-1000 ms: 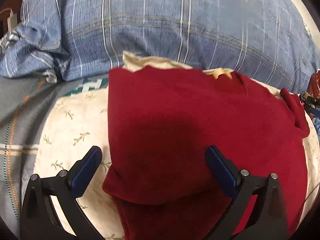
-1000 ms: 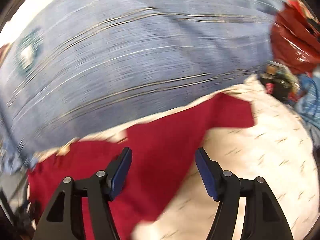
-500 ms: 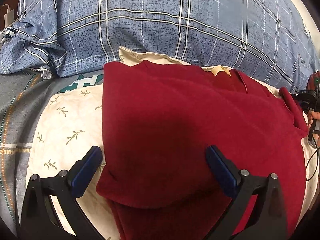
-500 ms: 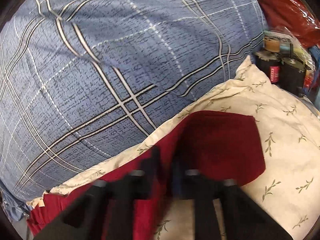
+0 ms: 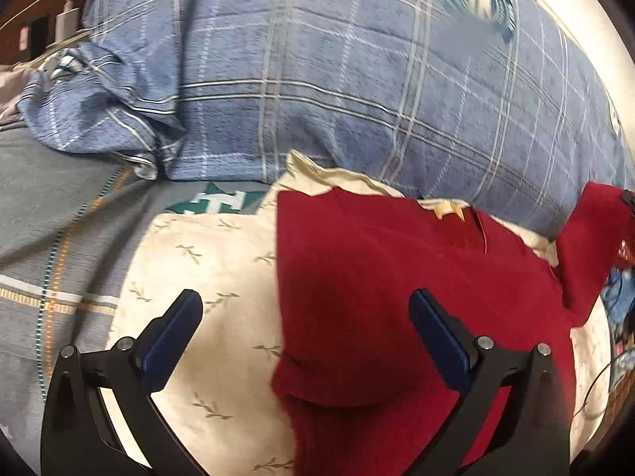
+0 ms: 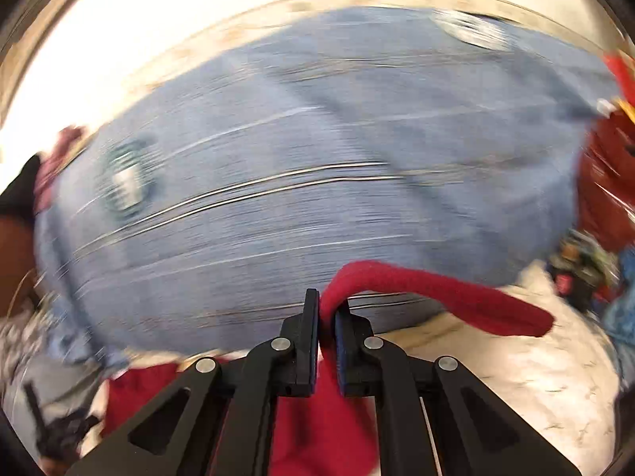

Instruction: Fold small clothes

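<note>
A dark red shirt (image 5: 381, 277) lies spread on a cream pillow with a leaf print (image 5: 206, 261), its left side folded over. My left gripper (image 5: 305, 317) stands open above the shirt's folded left edge, touching nothing. In the right wrist view my right gripper (image 6: 327, 309) is shut on a red sleeve (image 6: 444, 289) of the shirt, which is lifted off the pillow and drapes to the right. The same raised sleeve (image 5: 587, 238) shows at the far right of the left wrist view.
A big blue plaid pillow (image 5: 357, 79) fills the back. A grey striped bedsheet (image 5: 51, 238) lies at the left, with a white charger and cable (image 5: 65, 16) beyond it. Cluttered items and a red bag (image 6: 603, 182) sit at the right edge.
My right gripper closed on the shirt's right sleeve and lifted it up off the pillow. The left gripper drew back a little and stayed open.
</note>
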Tool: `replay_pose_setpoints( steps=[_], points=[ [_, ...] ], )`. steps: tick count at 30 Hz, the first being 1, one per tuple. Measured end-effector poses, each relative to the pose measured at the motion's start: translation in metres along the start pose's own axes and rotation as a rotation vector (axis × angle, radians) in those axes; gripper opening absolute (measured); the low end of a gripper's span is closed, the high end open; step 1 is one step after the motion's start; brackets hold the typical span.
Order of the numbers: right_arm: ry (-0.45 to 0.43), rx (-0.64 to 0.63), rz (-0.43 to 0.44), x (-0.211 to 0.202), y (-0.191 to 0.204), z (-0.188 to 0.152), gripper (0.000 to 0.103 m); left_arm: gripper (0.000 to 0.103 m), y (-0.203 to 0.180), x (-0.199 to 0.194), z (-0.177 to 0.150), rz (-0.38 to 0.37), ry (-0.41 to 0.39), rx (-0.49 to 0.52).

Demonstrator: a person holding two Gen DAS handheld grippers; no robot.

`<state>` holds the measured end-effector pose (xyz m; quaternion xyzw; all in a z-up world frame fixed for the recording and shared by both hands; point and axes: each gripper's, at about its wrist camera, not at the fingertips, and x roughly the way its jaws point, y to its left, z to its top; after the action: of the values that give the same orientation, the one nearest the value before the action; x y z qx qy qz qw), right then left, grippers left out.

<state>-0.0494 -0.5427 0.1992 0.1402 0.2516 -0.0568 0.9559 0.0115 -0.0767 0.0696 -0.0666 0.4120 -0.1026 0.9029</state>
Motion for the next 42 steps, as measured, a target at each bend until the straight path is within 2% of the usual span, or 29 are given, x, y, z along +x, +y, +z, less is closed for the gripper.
replay_pose_setpoints(
  steps=[3,7,9,10,12,15,19,25,32,33,34,35,36,39,42],
  points=[
    [0.06,-0.116,0.113,0.005,0.067,-0.023,0.006,0.103,0.007,-0.005,0.002,-0.002,-0.013,-0.016],
    [0.207,-0.253,0.227,0.04,0.148,-0.091,0.007,0.103,0.011,-0.008,0.003,0.0,-0.024,-0.027],
    [0.302,-0.285,0.251,0.063,0.168,-0.125,0.011,0.103,0.013,-0.009,0.003,-0.001,-0.023,-0.029],
    [0.356,-0.301,0.252,0.072,0.176,-0.142,0.015,0.103,0.013,-0.009,0.003,-0.002,-0.02,-0.03],
    [0.43,-0.331,0.257,0.079,0.187,-0.169,0.041,0.103,0.014,-0.009,0.003,-0.007,-0.017,-0.032],
    [0.389,-0.342,0.271,0.066,0.185,-0.173,0.053,0.103,0.012,-0.01,0.004,-0.014,-0.019,-0.033],
    [0.343,-0.275,0.264,0.06,0.168,-0.157,0.06,0.103,0.009,-0.007,0.001,-0.013,-0.01,-0.024],
    [0.389,-0.103,0.246,0.084,0.14,-0.151,0.06,0.103,0.002,-0.004,-0.002,0.016,-0.01,0.013],
    [0.381,0.135,0.25,0.101,0.113,-0.144,0.06,0.103,-0.001,-0.002,-0.004,0.033,-0.009,0.046],
    [0.374,0.149,0.246,0.102,0.112,-0.142,0.057,0.103,-0.001,-0.002,-0.004,0.032,-0.008,0.048],
    [0.367,0.15,0.247,0.102,0.112,-0.14,0.052,0.103,-0.001,-0.003,-0.004,0.031,-0.01,0.05],
    [0.353,0.135,0.252,0.1,0.116,-0.137,0.039,0.103,-0.001,-0.003,-0.004,0.031,-0.012,0.051],
    [0.336,0.103,0.264,0.097,0.123,-0.135,0.032,0.103,-0.001,-0.004,-0.004,0.031,-0.015,0.051],
    [0.304,-0.037,0.339,0.082,0.158,-0.135,0.032,0.103,0.001,-0.004,-0.002,0.024,-0.016,0.038],
    [0.37,-0.17,0.421,0.079,0.197,-0.155,0.036,0.103,0.006,-0.006,0.0,0.001,-0.015,0.009]
  ],
)
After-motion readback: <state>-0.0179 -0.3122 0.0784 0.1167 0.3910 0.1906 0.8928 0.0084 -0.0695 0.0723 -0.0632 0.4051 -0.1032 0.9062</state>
